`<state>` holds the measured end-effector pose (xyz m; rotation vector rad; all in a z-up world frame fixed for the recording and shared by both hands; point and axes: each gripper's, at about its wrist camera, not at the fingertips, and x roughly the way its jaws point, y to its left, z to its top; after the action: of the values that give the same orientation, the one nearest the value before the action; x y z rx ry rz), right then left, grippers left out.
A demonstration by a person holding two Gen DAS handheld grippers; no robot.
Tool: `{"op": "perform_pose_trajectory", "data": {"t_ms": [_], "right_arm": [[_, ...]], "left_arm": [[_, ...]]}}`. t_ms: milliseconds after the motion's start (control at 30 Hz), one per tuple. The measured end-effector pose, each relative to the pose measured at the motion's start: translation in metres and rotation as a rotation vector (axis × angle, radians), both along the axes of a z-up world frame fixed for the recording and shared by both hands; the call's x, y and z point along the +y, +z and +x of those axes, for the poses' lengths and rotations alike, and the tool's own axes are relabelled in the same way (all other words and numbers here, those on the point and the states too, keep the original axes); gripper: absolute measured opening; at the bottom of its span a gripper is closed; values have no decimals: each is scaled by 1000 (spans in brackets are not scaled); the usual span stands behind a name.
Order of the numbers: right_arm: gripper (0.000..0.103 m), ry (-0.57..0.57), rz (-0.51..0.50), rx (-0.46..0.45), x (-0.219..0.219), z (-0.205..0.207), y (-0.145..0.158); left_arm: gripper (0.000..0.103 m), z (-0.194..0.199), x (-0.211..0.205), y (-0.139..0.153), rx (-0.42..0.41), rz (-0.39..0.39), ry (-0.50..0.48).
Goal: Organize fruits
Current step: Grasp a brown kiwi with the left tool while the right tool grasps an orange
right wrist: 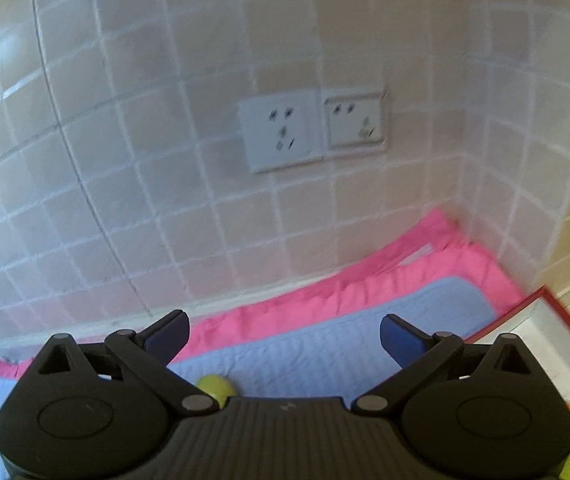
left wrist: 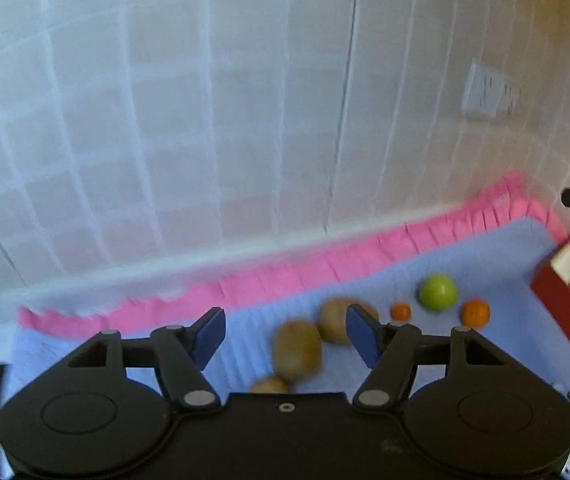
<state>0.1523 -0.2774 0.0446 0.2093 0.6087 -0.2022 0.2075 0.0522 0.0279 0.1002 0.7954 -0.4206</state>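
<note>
Left gripper [left wrist: 284, 334]: black two-finger claw with blue pads, jaws standing apart, nothing clamped. In its own view a brown fuzzy kiwi [left wrist: 297, 350] shows in the gap between the fingers, lying on the mat beyond them and not touched by the pads. A second brown kiwi [left wrist: 337, 320] lies just behind it, partly hidden by the right-side pad; a third brownish fruit [left wrist: 270, 385] peeks over the gripper body.

Further out on the pale blue quilted mat [left wrist: 485, 264]: a small orange citrus fruit [left wrist: 400, 311], a round green apple [left wrist: 437, 292], a larger orange fruit [left wrist: 475, 313], near one another. The mat has a pink ruffled border [left wrist: 325, 268] along the white tiled wall [left wrist: 205, 120]. At right edge, a red-rimmed white box [left wrist: 557, 292] with small fruits inside, too blurred to name.

Right gripper [right wrist: 284, 338]: same build, jaws at their widest, empty. A yellow-green round fruit [right wrist: 215, 387] sits half hidden just behind its body. Beyond: blue mat, pink border, the box's red rim [right wrist: 525, 300] at right, two white wall sockets [right wrist: 313, 130] on beige tiles.
</note>
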Motion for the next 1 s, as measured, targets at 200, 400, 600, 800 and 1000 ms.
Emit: {"op": "perform_pose_trajectory", "data": {"t_ms": [200,400,600,800,1000], "right_arm": [[103,108,88,126,6,18,-51],[101,106,67,264,10,29,-105],[94,133,66,337,19,47,-142],[85,127,58,338,24,68,-156],[73,143,31,349,28,76,-160]], "left_arm": [[79,39,-22,-56,137,48,-45],[79,56,-43,-92,175,115,-88],[79,70,-54,-110,189,158,-92],[67,78,-52,-119,208,141,-69],[61,81,-48,-117,216,104,-56]]}}
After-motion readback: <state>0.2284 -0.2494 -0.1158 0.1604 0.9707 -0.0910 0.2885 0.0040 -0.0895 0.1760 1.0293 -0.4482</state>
